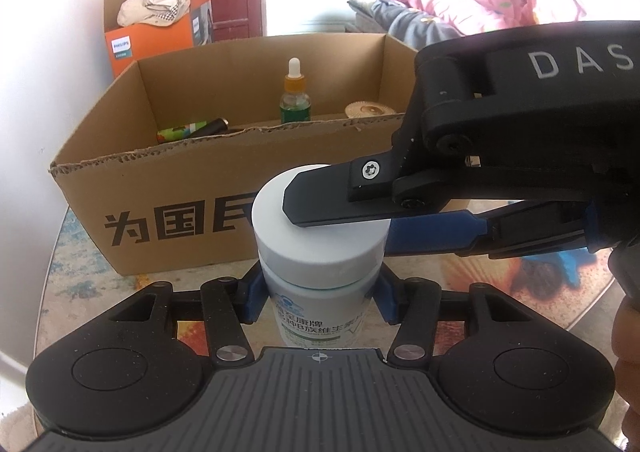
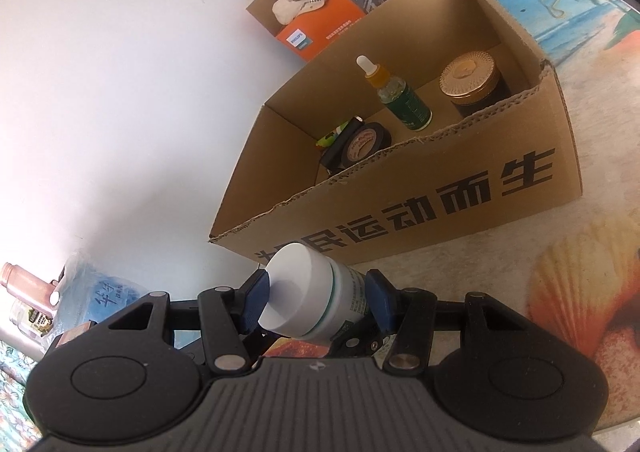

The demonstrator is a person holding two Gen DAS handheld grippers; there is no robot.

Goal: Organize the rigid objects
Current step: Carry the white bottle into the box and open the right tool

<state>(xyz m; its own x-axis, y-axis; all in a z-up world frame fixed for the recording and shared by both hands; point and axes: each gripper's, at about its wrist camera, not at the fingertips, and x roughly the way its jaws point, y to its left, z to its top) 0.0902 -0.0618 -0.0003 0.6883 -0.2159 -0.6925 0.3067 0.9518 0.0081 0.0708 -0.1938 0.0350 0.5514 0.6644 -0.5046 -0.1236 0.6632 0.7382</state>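
A white plastic supplement bottle with a broad white screw cap and a green-printed label [image 1: 320, 252] is gripped by both tongs at once. The left gripper [image 1: 318, 294] is closed to a middling width on the bottle's body just below the cap, its blue pads [image 1: 252, 300] pressed against either side. The right gripper [image 2: 316, 302] is seen from its own camera to be closed across the bottle lengthwise, one blue pad against the flat cap top and the other against the body; in the left view its upper black finger [image 1: 328, 198] lies over the cap top. The bottle is held above a round table covered with a beach-and-seashell printed sheet [image 2: 568, 292], just in front of the near wall of an open brown cardboard box printed with large black characters [image 2: 460, 188]. That near wall, with its torn corrugated edge, stands between the bottle and the box interior. Inside the box a green glass dropper bottle with an amber collar and white bulb [image 2: 400, 98] stands upright, a dark jar with a ribbed gold lid [image 2: 474, 82] sits at its right end, and a black roll of tape [image 2: 362, 146] leans near a small green-printed item (too hidden to identify). Beyond the box, an orange carton holding crumpled pale cloth [image 2: 308, 18] stands against the white wall.
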